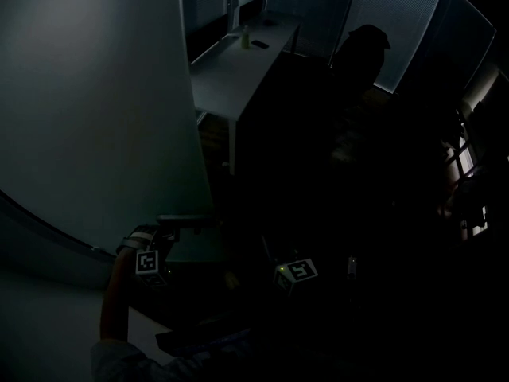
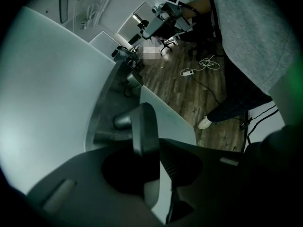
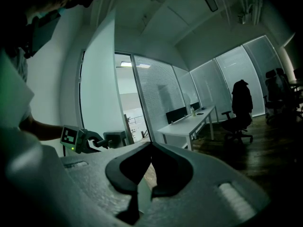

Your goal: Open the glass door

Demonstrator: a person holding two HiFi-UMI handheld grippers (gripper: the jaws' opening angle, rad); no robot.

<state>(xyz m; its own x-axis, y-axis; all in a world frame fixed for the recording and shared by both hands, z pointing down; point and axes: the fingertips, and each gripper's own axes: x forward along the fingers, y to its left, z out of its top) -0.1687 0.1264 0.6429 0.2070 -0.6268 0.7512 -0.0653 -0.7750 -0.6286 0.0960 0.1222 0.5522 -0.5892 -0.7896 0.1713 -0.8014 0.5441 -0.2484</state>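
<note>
At the bottom of the left gripper view, the left gripper [image 2: 150, 161] has the door handle [image 2: 144, 129] standing in its gap. The jaws are moderately apart: there is a dark space on the handle's left, and the ribbed pad lies just beside its right edge. I can't see it pressing, so I judge this a loose straddle, not a clamp.

In that view the lever's long axis runs up the frame, in line with the jaws. It springs from a round stub at centre left. In the head view the same lever is a short level bar at lower left, just above the marker cube.

The right gripper [image 3: 152, 143] has its tips closed together on nothing. It sits low and centre in the head view, to the right of the handle and apart from it. The left gripper is therefore the nearer one and the only one placed to work the lever.

The glass door [image 1: 95, 110] fills the left half of the head view as a pale panel. Its free edge runs down to the handle, and the room shows past that edge, so it looks at least partly swung open.

No container matters here. Further off, at the upper centre, a desk [image 1: 238, 70] carries a small bottle [image 1: 245, 37] and a flat dark item. Beyond it stands a chair [image 3: 241, 103] draped with a dark garment.
</note>
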